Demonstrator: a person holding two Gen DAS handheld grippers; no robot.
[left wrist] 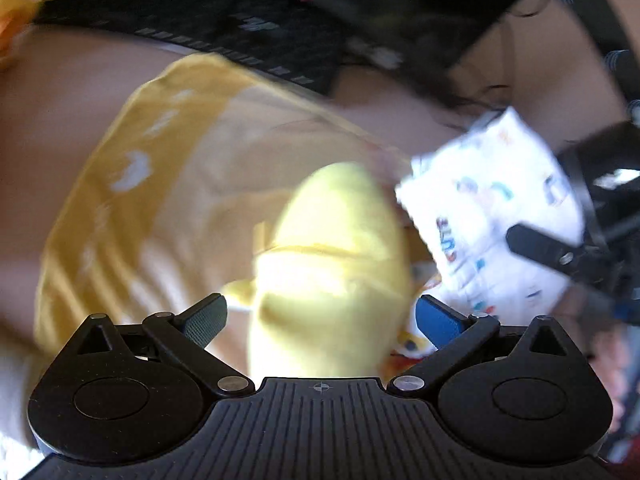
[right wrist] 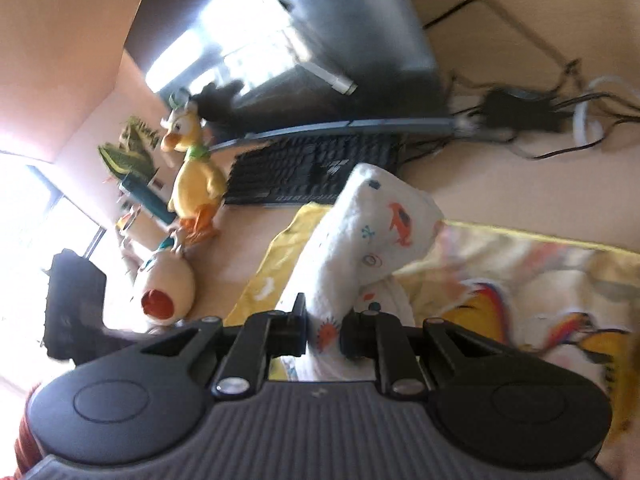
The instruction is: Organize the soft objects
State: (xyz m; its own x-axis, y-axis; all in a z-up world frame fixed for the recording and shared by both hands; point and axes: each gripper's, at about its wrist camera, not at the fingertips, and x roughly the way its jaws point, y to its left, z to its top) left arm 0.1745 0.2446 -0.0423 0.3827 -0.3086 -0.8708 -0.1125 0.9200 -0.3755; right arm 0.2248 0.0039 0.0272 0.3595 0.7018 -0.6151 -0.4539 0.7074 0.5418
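Right now my left claw (left wrist: 322, 318) stands spread as wide as it goes, its pads clear of the pale yellow plush (left wrist: 332, 264) that sits between them and pokes forward over the yellow blanket (left wrist: 132, 184). That blanket, spread on the tan desk (left wrist: 60, 92), is my landmark. My right claw (right wrist: 322, 334) is clenched on a white printed cloth (right wrist: 368, 240), which rises bunched above the blanket's near edge; from the left wrist view the same cloth (left wrist: 496, 208) hangs just beside the plush, with the right claw's dark finger (left wrist: 548, 250) against it. Behind the blanket lies a black keyboard (right wrist: 316, 172), and behind that a dark monitor (right wrist: 320, 36). Off the blanket's left side stands a yellow duck toy (right wrist: 196, 172), with a cream egg-shaped plush (right wrist: 168, 284) nearer to me. Everything in the left wrist view is smeared by blur.
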